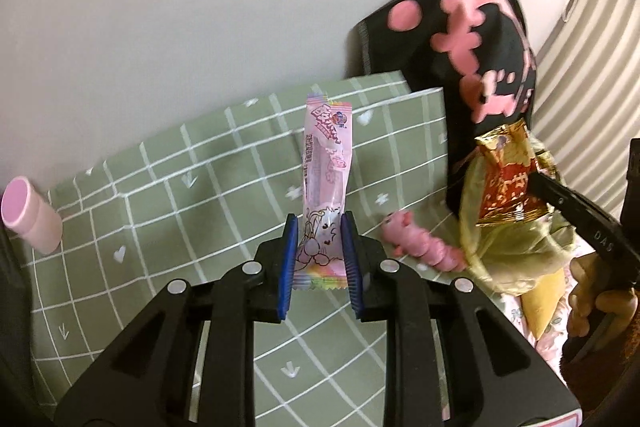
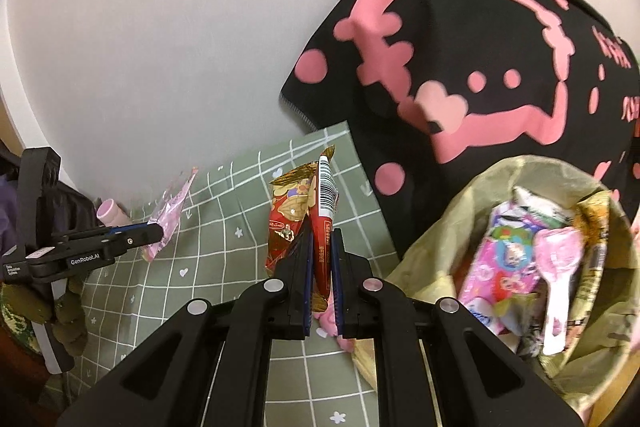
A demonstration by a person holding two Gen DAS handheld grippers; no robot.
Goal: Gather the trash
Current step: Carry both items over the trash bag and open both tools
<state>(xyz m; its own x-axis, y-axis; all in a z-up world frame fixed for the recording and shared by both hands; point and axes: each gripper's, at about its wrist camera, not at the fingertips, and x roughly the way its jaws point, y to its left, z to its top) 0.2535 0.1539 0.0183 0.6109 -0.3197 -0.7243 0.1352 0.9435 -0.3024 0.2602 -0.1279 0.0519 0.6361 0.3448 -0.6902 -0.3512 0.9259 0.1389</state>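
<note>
A plain pale wall (image 1: 180,7) fills the back of both views, and at the far right of the left wrist view there's a striped blind (image 1: 580,67) with a cord hanging beside it. Below the wall spreads a green checked sheet (image 1: 160,187) with white grid lines, little hearts and flowers, and it looks like a bed rather than a bench. A black cloth with pink cartoon print (image 2: 460,67) is draped up against the wall at the right, over the edge of the green sheet. Just in front of it sits the trash bag (image 2: 432,239), yellowish-green and open-mouthed, already packed with colourful wrappers and a pink plastic spoon (image 2: 558,279).

The left claw (image 1: 319,223) is pinched narrow on the bottom end of a long pink wrapper (image 1: 326,163), which stands up clear of the sheet. The right claw (image 2: 322,239) is nearly closed on a red and gold wrapper (image 2: 304,211), held up just left of the bag's mouth. A pink segmented toy (image 1: 420,243) lies on the sheet beside the bag. A pink cylinder (image 1: 30,215) lies at the sheet's far left edge by the wall.
</note>
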